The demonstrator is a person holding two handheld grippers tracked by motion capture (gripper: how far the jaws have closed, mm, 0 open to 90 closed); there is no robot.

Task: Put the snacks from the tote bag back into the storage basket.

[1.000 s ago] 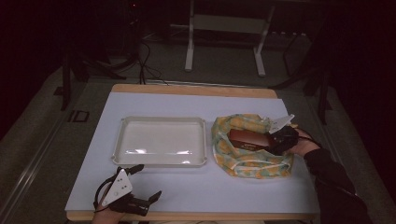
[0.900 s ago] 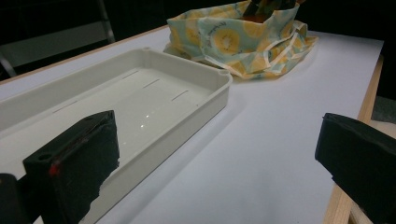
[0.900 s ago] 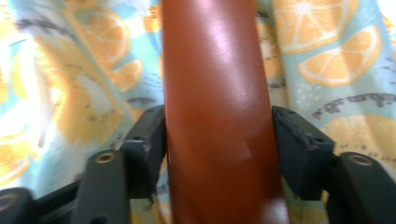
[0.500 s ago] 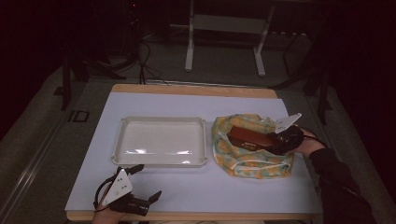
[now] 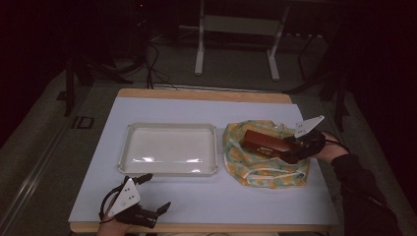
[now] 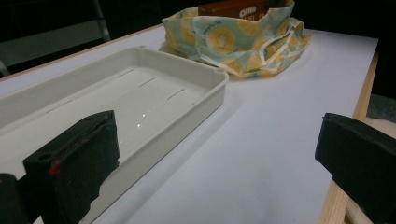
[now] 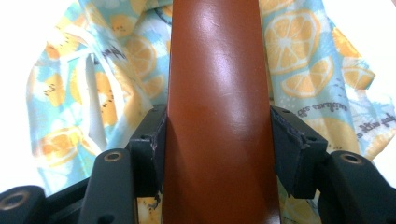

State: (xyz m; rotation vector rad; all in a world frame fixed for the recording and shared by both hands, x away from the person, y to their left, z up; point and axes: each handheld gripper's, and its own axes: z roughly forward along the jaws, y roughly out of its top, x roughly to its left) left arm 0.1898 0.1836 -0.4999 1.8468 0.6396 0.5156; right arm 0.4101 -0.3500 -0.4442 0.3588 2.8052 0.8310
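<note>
Right tongs (image 5: 294,147) at the right side of the counter (image 5: 206,201), closed on one end of a brown box (image 5: 268,142). In the right gripper view both black pads press the box's two sides; the glossy brown face runs up between them (image 7: 217,112).

The box lies tilted within the opened mouth of a cloth bag (image 5: 265,169) printed with orange slices. The bag sits on the counter just right of the tray, its rim bunched around the box. White lettering on the box end shows in the left gripper view (image 6: 233,7), too small to read.

White plastic tray (image 5: 167,147) at centre, shallow, nothing in it.

Left tongs (image 5: 151,195) low at the near left edge of the counter, jaws spread wide, nothing between them. Tray wall just beside one jaw in the left gripper view.
</note>
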